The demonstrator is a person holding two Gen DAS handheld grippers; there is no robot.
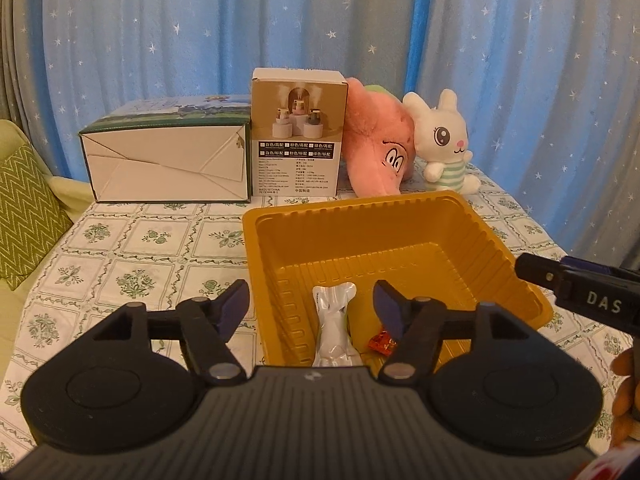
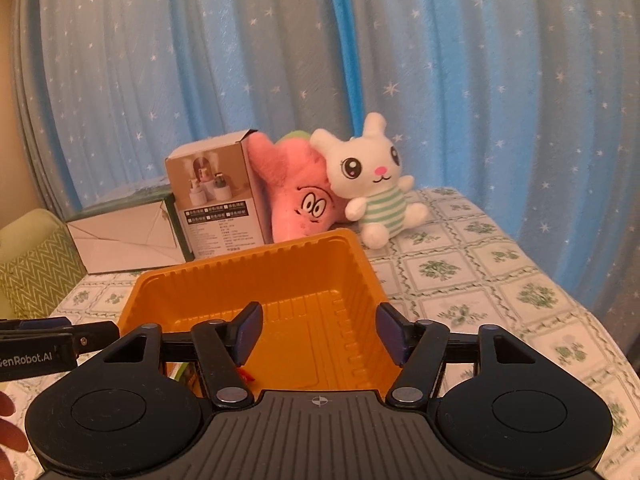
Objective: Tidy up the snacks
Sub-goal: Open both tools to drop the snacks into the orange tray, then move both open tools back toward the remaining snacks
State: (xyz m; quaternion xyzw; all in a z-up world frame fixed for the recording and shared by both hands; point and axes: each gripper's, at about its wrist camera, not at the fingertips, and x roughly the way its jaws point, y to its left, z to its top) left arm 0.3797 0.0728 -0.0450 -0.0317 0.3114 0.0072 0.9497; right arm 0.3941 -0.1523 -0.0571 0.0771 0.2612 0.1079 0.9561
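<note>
So the left claw [image 1: 310,308] was spread wide with nothing in it, hovering right over the near end of the ribbed yellow-orange plastic tray [image 1: 472,216] that sat on the table with the green floral checked cloth [image 1: 132,248]. Inside the tray, a long white sealed snack packet [image 1: 334,322] lay on the floor at the near side, lined up between the claw's blue pads, and a small red wrapped candy [image 1: 382,345] sat just to the right of it, partly hidden behind the right finger. The right claw [image 2: 320,330] was also wide open and empty, hanging over the near right part of the same tray [image 2: 248,276], with only a sliver of red showing at the near left. Along the far side of the table stood a low white-and-green carton [image 1: 168,152] on the left, a tall beige product box [image 1: 298,132] beside it, then a pink star-shaped plush [image 1: 380,148] with a white bunny plush in a striped shirt [image 1: 444,144] leaning against it. A blue starry curtain [image 1: 200,28] hung behind everything.
</note>
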